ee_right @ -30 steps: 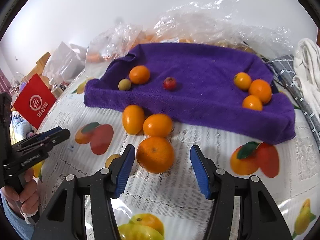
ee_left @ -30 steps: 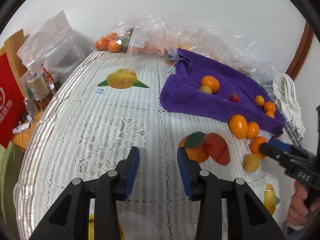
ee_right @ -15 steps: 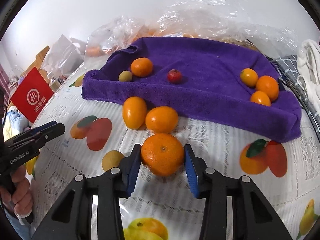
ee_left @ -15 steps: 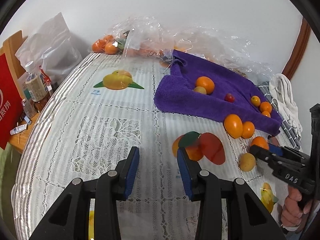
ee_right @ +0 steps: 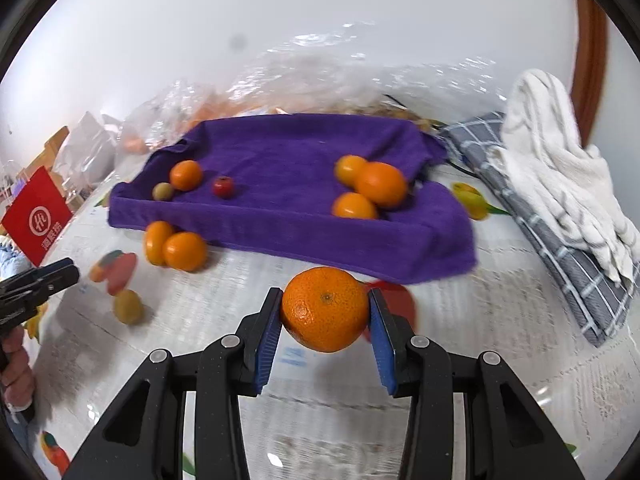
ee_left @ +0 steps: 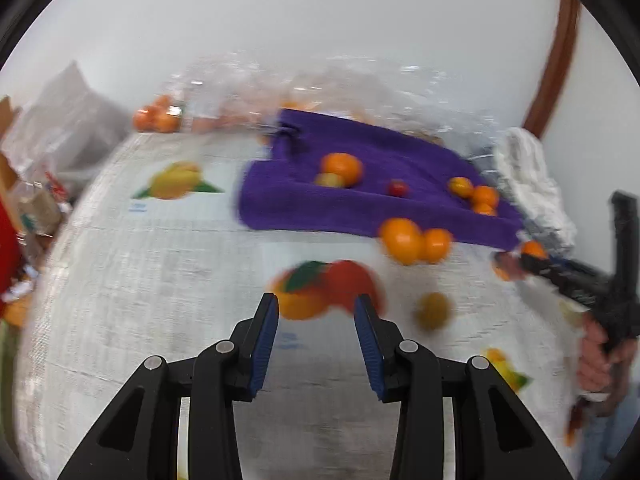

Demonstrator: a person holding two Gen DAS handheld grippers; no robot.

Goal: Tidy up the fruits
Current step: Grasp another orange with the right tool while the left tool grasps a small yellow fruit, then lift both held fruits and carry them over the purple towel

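My right gripper (ee_right: 325, 302) is shut on a large orange (ee_right: 325, 312), held off the tablecloth just in front of the purple towel (ee_right: 288, 152). On the towel lie three oranges (ee_right: 380, 184) at the right. At its left are one orange (ee_right: 185, 175), a small green fruit (ee_right: 163, 191) and a small red fruit (ee_right: 223, 187). Two oranges (ee_right: 176, 246) and a yellowish fruit (ee_right: 128, 306) lie on the cloth off the towel's front left. My left gripper (ee_left: 316, 308) hangs open and empty over a printed fruit picture, left of the yellowish fruit (ee_left: 432, 310).
Clear plastic bags (ee_right: 304, 76) with more oranges line the back by the wall. A white towel (ee_right: 560, 168) on a grey checked cloth (ee_right: 568, 272) lies at the right. A red bag (ee_right: 36, 216) and packets stand off the table's left edge.
My right gripper closed on the large orange, lifted it and carried it rightward along the towel's front. My left gripper shifted forward over the cloth; its jaws stayed the same.
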